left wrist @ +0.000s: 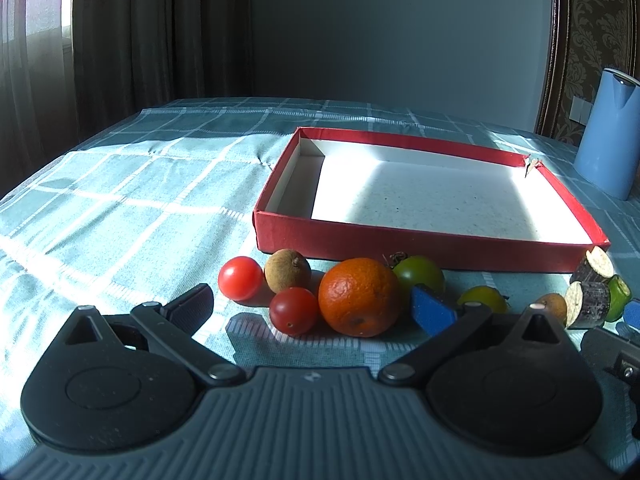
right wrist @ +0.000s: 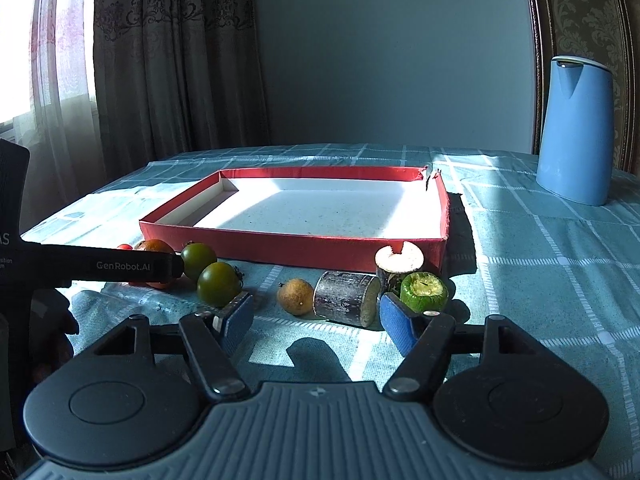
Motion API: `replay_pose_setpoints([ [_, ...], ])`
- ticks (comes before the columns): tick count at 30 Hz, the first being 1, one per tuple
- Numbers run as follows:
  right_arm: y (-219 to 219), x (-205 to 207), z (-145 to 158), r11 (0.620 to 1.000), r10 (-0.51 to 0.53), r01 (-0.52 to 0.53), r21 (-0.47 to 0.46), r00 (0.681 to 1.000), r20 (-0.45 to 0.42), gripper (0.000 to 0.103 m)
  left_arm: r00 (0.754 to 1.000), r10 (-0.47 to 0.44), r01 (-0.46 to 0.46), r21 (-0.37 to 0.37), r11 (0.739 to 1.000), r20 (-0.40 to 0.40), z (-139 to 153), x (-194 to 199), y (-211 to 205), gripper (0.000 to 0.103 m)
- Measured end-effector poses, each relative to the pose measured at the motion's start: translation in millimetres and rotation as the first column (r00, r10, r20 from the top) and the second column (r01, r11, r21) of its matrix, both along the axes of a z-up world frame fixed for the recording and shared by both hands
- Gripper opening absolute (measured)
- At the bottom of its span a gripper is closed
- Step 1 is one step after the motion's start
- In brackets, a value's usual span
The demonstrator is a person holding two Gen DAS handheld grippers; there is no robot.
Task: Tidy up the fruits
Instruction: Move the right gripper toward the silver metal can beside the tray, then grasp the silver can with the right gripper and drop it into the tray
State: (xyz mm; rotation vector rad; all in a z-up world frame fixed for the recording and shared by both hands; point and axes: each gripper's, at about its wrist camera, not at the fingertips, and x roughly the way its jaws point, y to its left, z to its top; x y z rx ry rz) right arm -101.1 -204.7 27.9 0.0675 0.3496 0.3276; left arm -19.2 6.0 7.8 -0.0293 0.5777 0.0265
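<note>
Before the red tray (left wrist: 400, 248), along its near wall on a teal checked cloth (left wrist: 120, 200): two red cherry tomatoes (left wrist: 240, 278), a brown longan (left wrist: 288, 271), an orange (left wrist: 359, 297), two green tomatoes (right wrist: 218, 283), another longan (right wrist: 295, 296), dark cane pieces (right wrist: 346, 298), a green cut piece (right wrist: 424, 292). Nearer than the fruit, left gripper (left wrist: 312, 310) spread wide, gripping nothing; right gripper (right wrist: 316, 322) likewise spread, unloaded. Beyond the tray's right end, a blue jug (right wrist: 576, 132).

Before me a table under a teal checked cloth (right wrist: 540, 240), plain grey-blue wall (right wrist: 380, 60), brown patterned curtains (right wrist: 168, 60), sunlit window (right wrist: 24, 40) left, damask wallpaper (right wrist: 592, 8) right.
</note>
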Motion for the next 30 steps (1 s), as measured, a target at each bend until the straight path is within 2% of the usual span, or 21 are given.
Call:
replay_pose_setpoints([
  [8,-2,8,-1,1.000,0.000,0.000,0.005,1.000,-0.017,0.070,1.000,-0.001,0.001,-0.005,1.000,-0.001,-1,-1,0,0.103],
  [11,1,12,-2,1.000,0.006,-0.006,-0.004,1.000,-0.031,0.065,1.000,-0.002,0.002,-0.005,1.000,-0.001,-1,-1,0,0.103],
  [16,7,21,-2,1.000,0.015,-0.017,-0.020,0.998,-0.063,0.065,1.000,-0.005,0.005,-0.009,1.000,-0.002,0,-1,0,0.103],
  [19,9,28,-2,1.000,0.013,-0.015,-0.027,0.997,-0.073,0.055,1.000,-0.004,0.004,-0.012,1.000,-0.003,0,0,0,0.103],
  [26,4,44,-4,1.000,-0.026,0.025,-0.009,0.993,-0.119,0.051,1.000,-0.007,0.007,-0.014,1.000,-0.005,0,0,1,0.103],
  [29,6,48,-4,1.000,-0.026,0.023,-0.019,0.991,-0.129,0.042,1.000,-0.006,0.006,-0.016,1.000,-0.006,0,0,1,0.103],
  [30,7,48,-4,0.999,-0.027,0.025,-0.022,0.991,-0.129,0.042,1.000,-0.007,0.006,-0.016,1.000,-0.006,0,0,1,0.103],
])
